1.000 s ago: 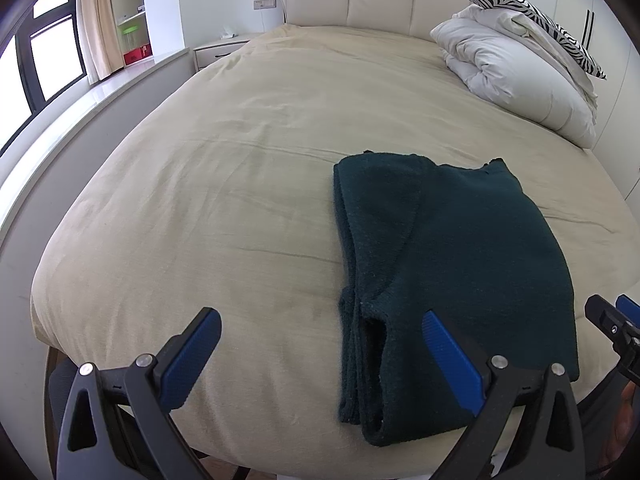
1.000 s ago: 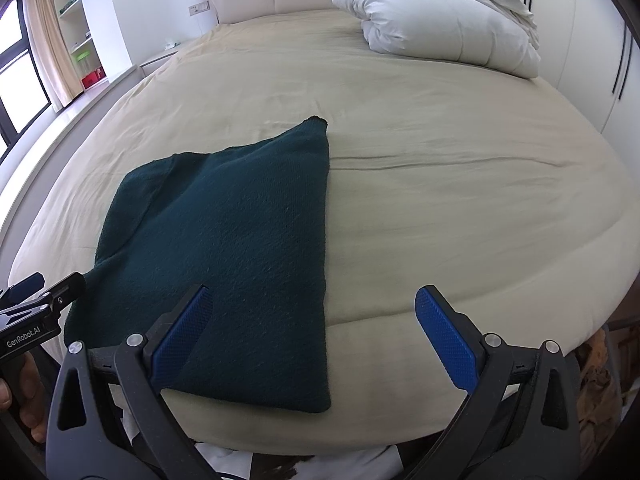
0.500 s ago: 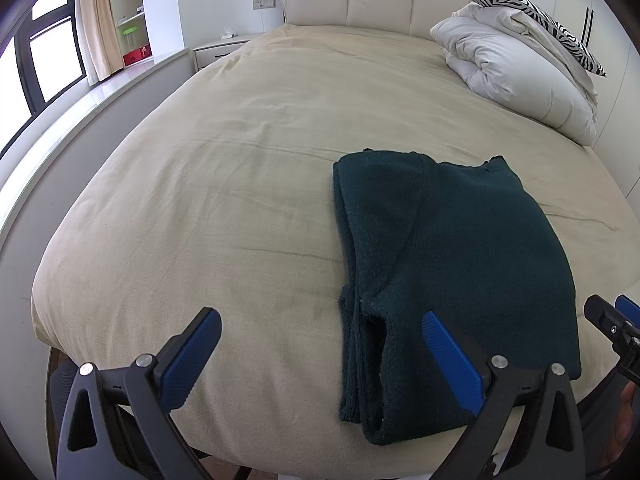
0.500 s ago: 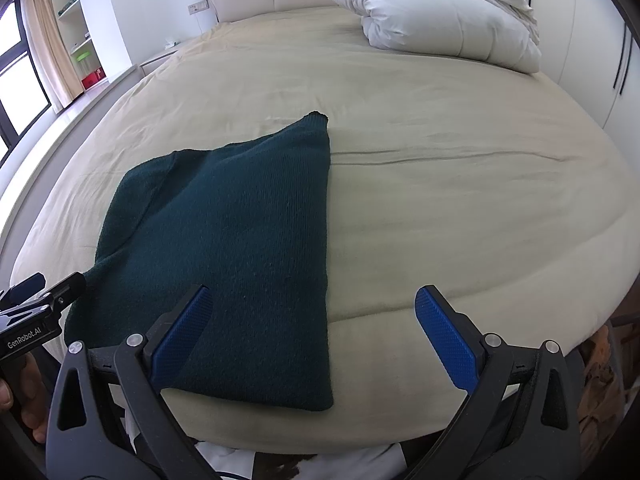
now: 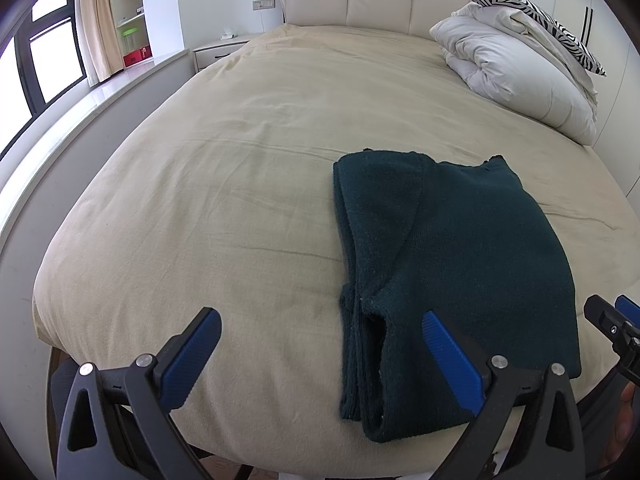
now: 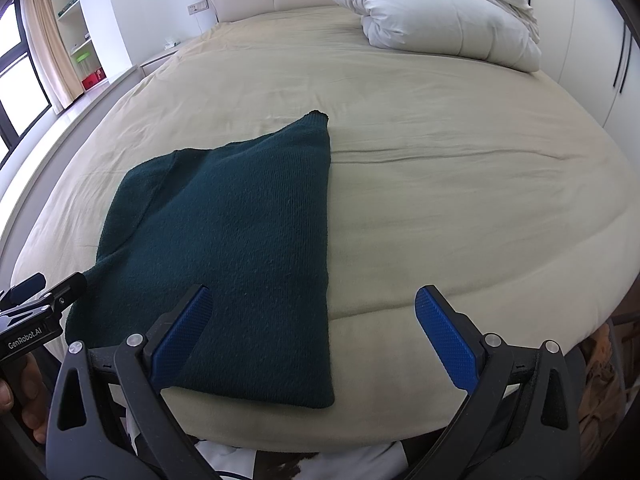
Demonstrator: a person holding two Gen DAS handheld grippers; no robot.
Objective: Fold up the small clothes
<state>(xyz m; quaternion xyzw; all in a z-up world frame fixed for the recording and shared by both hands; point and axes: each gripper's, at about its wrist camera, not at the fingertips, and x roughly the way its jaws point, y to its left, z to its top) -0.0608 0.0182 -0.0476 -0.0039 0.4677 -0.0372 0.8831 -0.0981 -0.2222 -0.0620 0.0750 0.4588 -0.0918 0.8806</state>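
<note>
**Holding off above a half-folded sweater**

Spreading across both views, the beige bed (image 5: 224, 184) carries the whole scene, with a white duvet (image 5: 516, 72) and a zebra-print pillow (image 5: 532, 12) heaped near the headboard. The dark green sweater (image 5: 460, 240) lies flat near the bed's front edge, already doubled lengthwise: one sleeve runs down its left side, and its long right edge looks straight in the right wrist view.

Over the last second almost nothing has shifted; the garment lies as it did and both tools hover just short of it. That stillness suggests one fold is finished and the next not begun, probably bringing the near hem toward the collar.

The left gripper (image 5: 320, 356) has its fingers spread wide and empty, its right finger over the sweater's near hem. The right gripper (image 6: 312, 336) is likewise released and holds nothing, straddling the near right corner.
</note>
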